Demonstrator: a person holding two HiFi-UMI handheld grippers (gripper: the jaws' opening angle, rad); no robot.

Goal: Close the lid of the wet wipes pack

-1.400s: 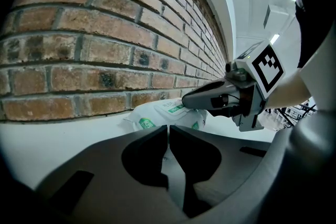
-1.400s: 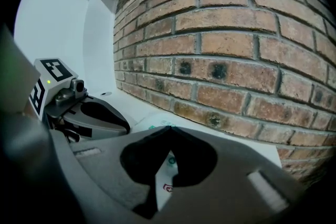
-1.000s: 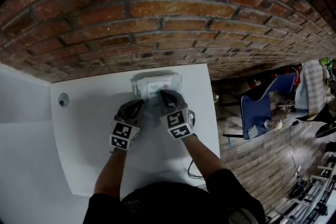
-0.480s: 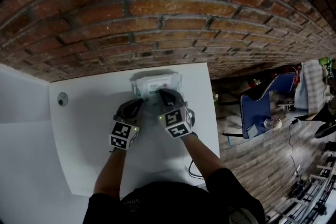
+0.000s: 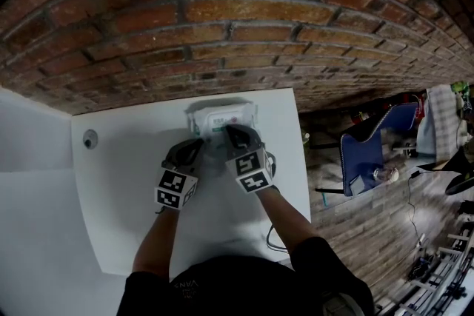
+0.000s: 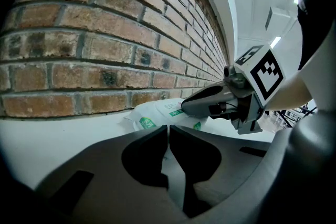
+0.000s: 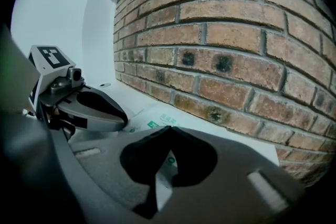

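The white wet wipes pack (image 5: pixel 221 116) with green print lies flat on the white table (image 5: pixel 126 189), close against the brick wall. Whether its lid is down I cannot tell. My right gripper (image 5: pixel 232 133) is shut, its tips over the pack's near edge. My left gripper (image 5: pixel 194 149) is shut and empty, just left of and short of the pack. In the left gripper view the pack (image 6: pixel 152 116) lies beyond the shut left gripper (image 6: pixel 168 127), with the right gripper (image 6: pixel 210 103) over it. In the right gripper view the pack (image 7: pixel 157 115) shows past the shut right gripper (image 7: pixel 168 129), the left gripper (image 7: pixel 89 108) beside it.
The brick wall (image 5: pixel 222 41) rises right behind the pack. A round hole (image 5: pixel 89 139) sits in the table at the far left. A cable (image 5: pixel 272 240) hangs off the table's right edge. A blue chair (image 5: pixel 370 148) stands on the floor to the right.
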